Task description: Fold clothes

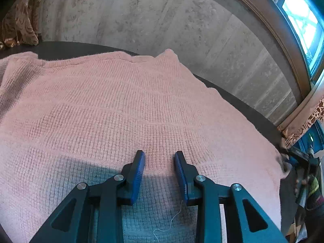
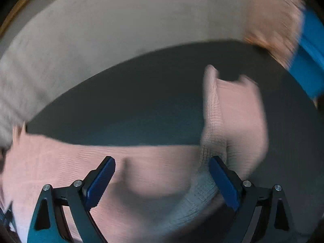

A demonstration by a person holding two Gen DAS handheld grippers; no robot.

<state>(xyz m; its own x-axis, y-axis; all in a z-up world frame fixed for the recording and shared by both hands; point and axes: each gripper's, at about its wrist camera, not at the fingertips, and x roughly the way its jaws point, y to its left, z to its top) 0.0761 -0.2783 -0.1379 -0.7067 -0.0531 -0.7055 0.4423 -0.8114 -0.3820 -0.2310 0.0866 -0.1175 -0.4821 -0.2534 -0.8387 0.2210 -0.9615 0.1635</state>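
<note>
In the left wrist view, the left gripper (image 1: 160, 158) hangs just over the pink knitted sweater (image 1: 113, 109), its blue-padded fingers (image 1: 138, 174) a little apart with nothing between them. The sweater lies spread flat over the dark table (image 1: 249, 109), a loose thread (image 1: 172, 220) trailing near the fingers. Behind stand a pale wall (image 1: 162, 20) and a window (image 1: 299, 18).

The right wrist view is blurred. The right gripper (image 2: 162, 170) has its fingers spread wide above the sweater (image 2: 81, 162), gripping nothing. A sleeve (image 2: 235, 109) stretches away across the table (image 2: 125, 105), beside the right finger.
</note>
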